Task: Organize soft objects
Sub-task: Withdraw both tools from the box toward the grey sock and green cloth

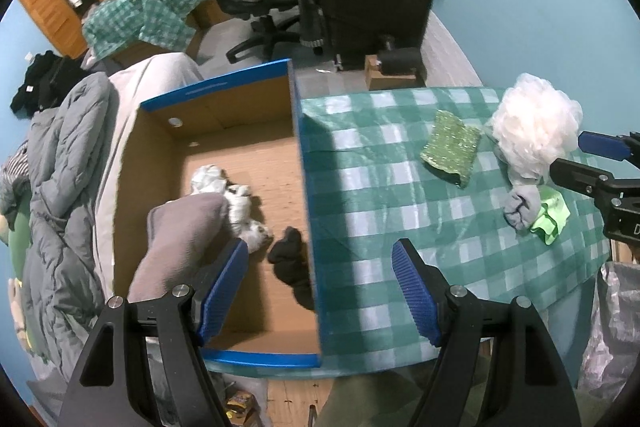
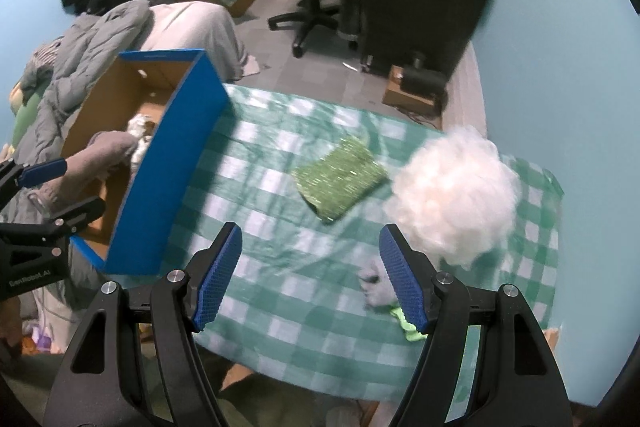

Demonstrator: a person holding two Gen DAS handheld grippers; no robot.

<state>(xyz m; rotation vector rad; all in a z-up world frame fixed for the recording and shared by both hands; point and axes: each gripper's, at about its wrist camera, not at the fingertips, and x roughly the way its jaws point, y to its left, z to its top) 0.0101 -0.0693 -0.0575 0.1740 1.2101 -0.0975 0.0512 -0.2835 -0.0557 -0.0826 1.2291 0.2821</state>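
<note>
The cardboard box at the bench's left end already holds a grey plush item, a white bundle and a dark sock. The left claw hangs over the box wall, jaws apart, gripping nothing. On the checked tablecloth four items remain: a green glitter pouch, a white fluffy ball, a grey sock and a lime cloth. The right claw hovers there, open and empty. Judged roughly half complete.

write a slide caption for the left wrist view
Open left tongs hover over the blue box's wall; green sponge cloth and white pouf wait on the checked tablecloth.
</note>
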